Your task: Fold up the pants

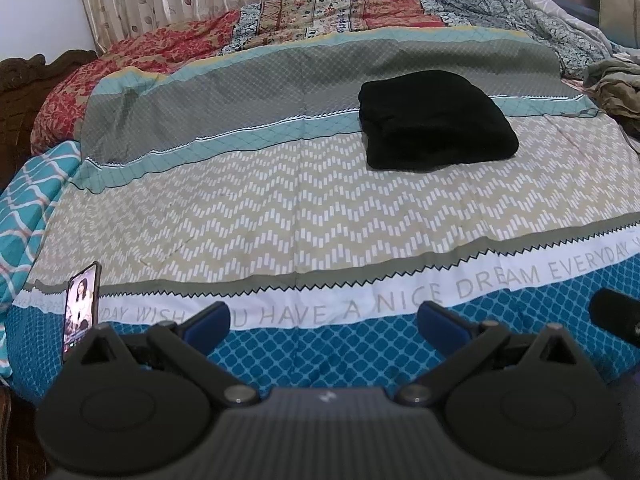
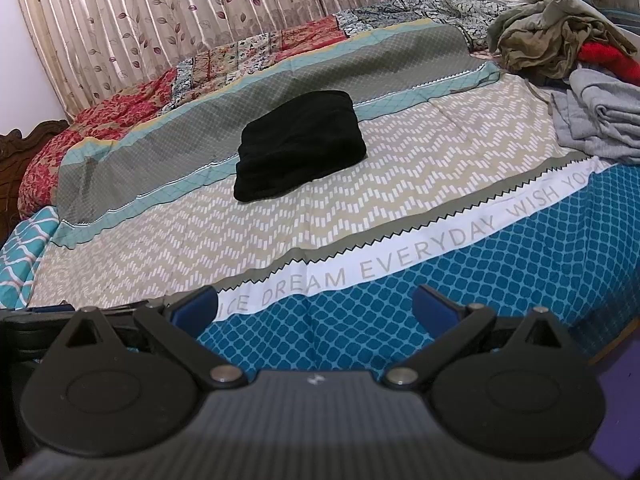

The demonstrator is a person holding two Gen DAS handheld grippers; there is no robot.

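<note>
Nearest the lens in the left view, the left gripper (image 1: 324,320) fills the bottom of the frame, its two blue pads (image 1: 210,322) spread wide with nothing between them; the right gripper (image 2: 316,308) in its own view is released the same way, low centre, above the blue-patterned edge of the bedspread (image 2: 360,216). Outward from the fingers lies the lettered white band, then the zigzag stripe, and on that stripe the pants (image 1: 434,122) sit as one compact black bundle, upper right of centre in the left view and just above centre in the right view (image 2: 298,150), well apart from both grippers. Judging by that tidy stack, the folding looks finished and both tools are pulled back; if another garment is due, the next move calls for reaching to the clothes pile (image 2: 580,80) at the upper right of the right view. Count: two grippers, one folded pants bundle, one phone (image 1: 82,312) standing at the lower left of the left view, one loose pile with olive, red and grey pieces.
</note>
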